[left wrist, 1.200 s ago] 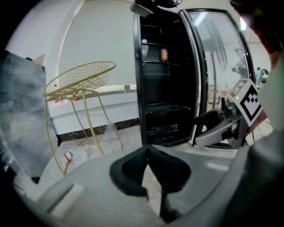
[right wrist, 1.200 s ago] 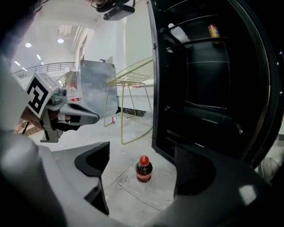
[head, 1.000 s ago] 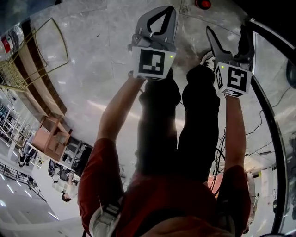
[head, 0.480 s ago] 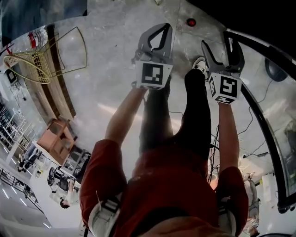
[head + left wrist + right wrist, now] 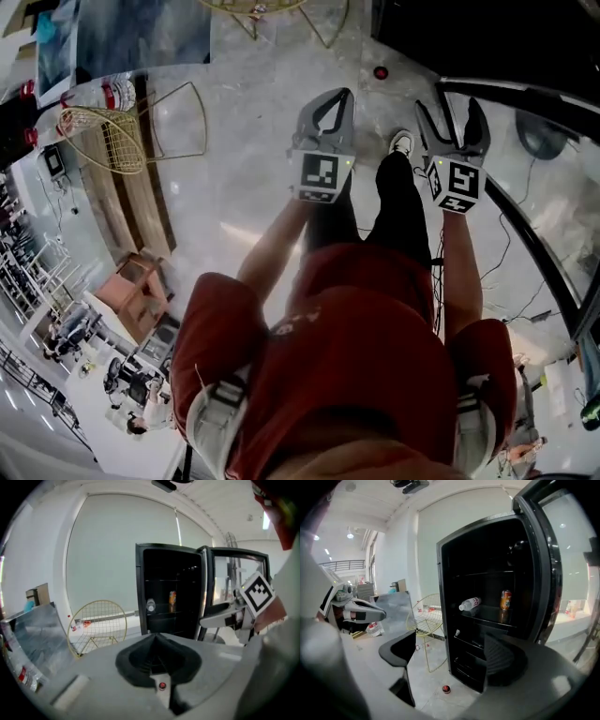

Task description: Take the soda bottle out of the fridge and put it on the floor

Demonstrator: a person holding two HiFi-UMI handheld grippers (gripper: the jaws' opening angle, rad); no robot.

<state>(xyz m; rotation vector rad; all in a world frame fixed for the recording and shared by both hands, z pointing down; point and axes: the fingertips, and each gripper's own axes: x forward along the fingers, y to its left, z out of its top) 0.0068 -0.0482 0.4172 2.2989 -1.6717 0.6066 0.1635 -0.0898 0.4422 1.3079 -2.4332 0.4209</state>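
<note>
Two grippers, and neither has hold of anything. Your left gripper (image 5: pixel 154 638) has its fingers pressed together on nothing. Your right gripper (image 5: pixel 450 657) has its fingers spread wide, with only floor and fridge (image 5: pixel 485 550) showing between them. I read the spread pair as the one you mean to grab with, since it already faces the shelves.

One soda bottle (image 5: pixel 469 604) lies on its side on a middle shelf. It sits above and well beyond the gap between the right fingers, cap end toward the left-hand finger. Lying flat, it may roll when touched, so a grip across its body looks the safer choice.

One orange can (image 5: pixel 505 600) stands upright on that same shelf, near the bottle, above the right-hand finger. One small red round thing (image 5: pixel 446 689) rests on the floor below the gap. One yellow wire chair (image 5: pixel 425 616) stands beyond the left-hand finger.
</note>
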